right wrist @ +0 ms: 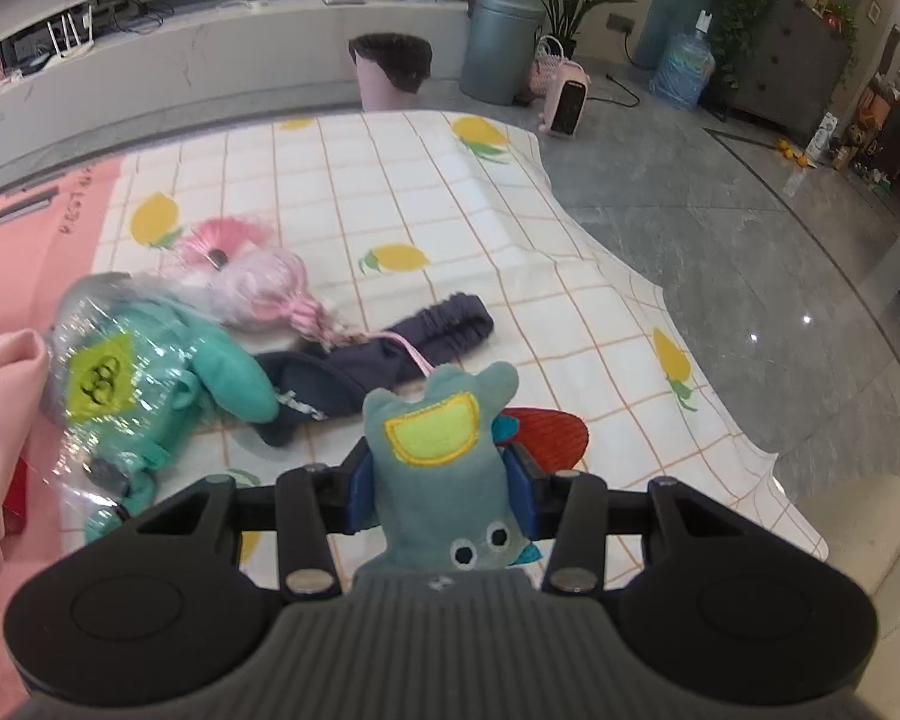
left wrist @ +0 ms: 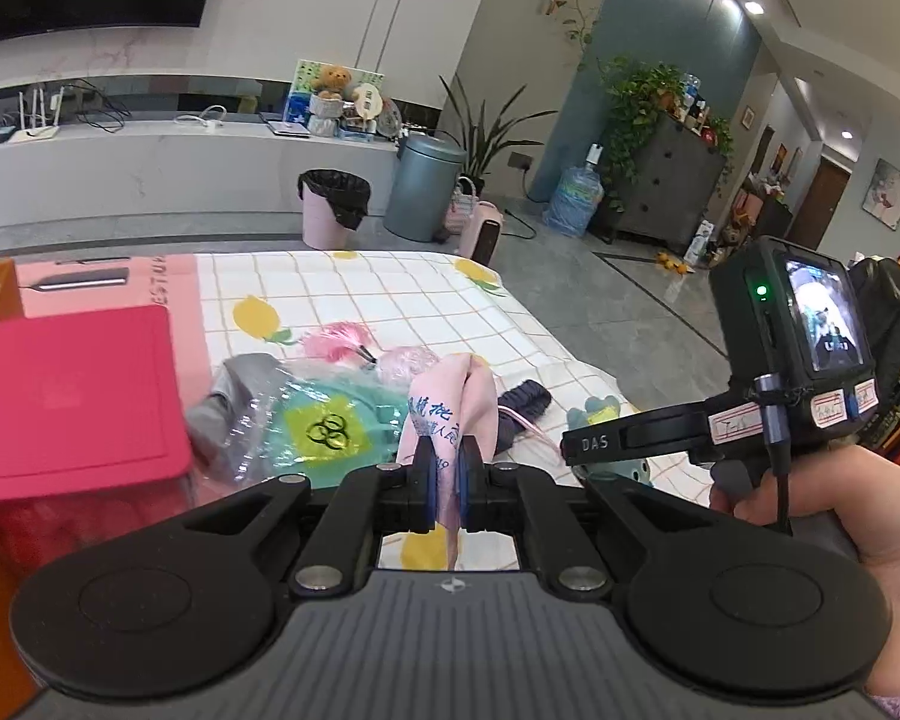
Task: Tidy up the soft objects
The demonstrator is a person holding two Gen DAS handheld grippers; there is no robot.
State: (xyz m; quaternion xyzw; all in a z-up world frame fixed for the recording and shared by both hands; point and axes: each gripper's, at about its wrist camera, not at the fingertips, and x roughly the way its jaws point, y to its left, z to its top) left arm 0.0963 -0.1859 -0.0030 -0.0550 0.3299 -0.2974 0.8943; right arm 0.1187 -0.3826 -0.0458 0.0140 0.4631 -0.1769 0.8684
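Observation:
My left gripper (left wrist: 447, 474) is shut on a pink cloth (left wrist: 450, 396) with blue writing, which hangs above the table; the same pink cloth (right wrist: 0, 414) shows at the left edge of the right wrist view. My right gripper (right wrist: 444, 483) is shut on a teal plush monster (right wrist: 444, 468) with a yellow patch, held off the lemon-print tablecloth (right wrist: 450, 198). In the left wrist view a hand holds the right gripper (left wrist: 576, 457) at the right with the teal plush monster (left wrist: 594, 411) in it.
On the cloth lie a bagged teal plush with a yellow-green label (right wrist: 150, 384), a pink fluffy bundle (right wrist: 264, 291), a pink duster (right wrist: 222, 240), a dark navy garment (right wrist: 390, 348) and a red item (right wrist: 549, 435). A pink-lidded bin (left wrist: 72, 396) stands at the left.

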